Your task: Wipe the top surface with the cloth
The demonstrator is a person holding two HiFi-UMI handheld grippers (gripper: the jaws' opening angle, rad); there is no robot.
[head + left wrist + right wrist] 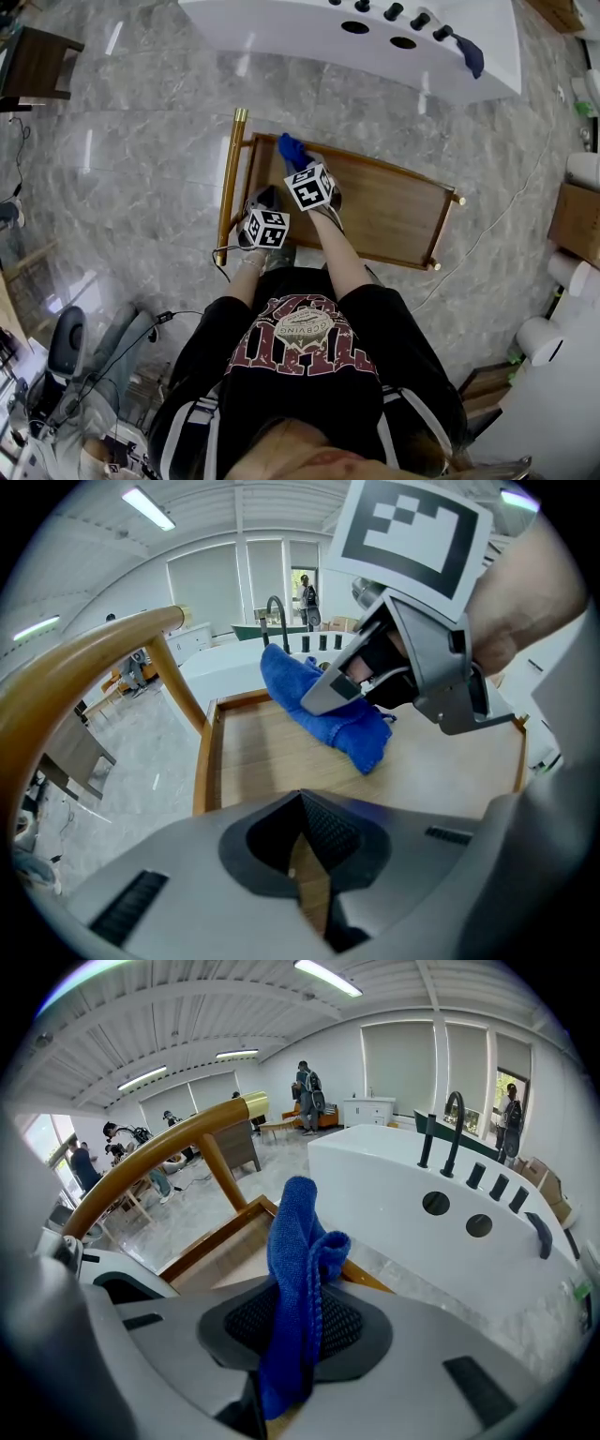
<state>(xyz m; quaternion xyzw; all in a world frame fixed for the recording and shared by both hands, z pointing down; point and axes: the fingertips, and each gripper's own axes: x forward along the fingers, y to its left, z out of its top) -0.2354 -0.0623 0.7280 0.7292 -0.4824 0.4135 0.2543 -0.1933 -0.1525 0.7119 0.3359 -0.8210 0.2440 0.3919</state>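
Two tools work over the smooth, rimmed wooden bench (394, 211): the right gripper (286, 1354) fingers clench a nubby blue cloth (295, 1260); the left gripper (305, 855) fingers are clenched together, empty.

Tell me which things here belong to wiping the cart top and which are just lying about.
For the job:
- blue towelling cloth, clamped in the right hand-held gripper
- wooden tray-top cart with brass handle

Just lying about:
- white basin unit with black taps
- dark blue rag on its edge
- dark wooden stool
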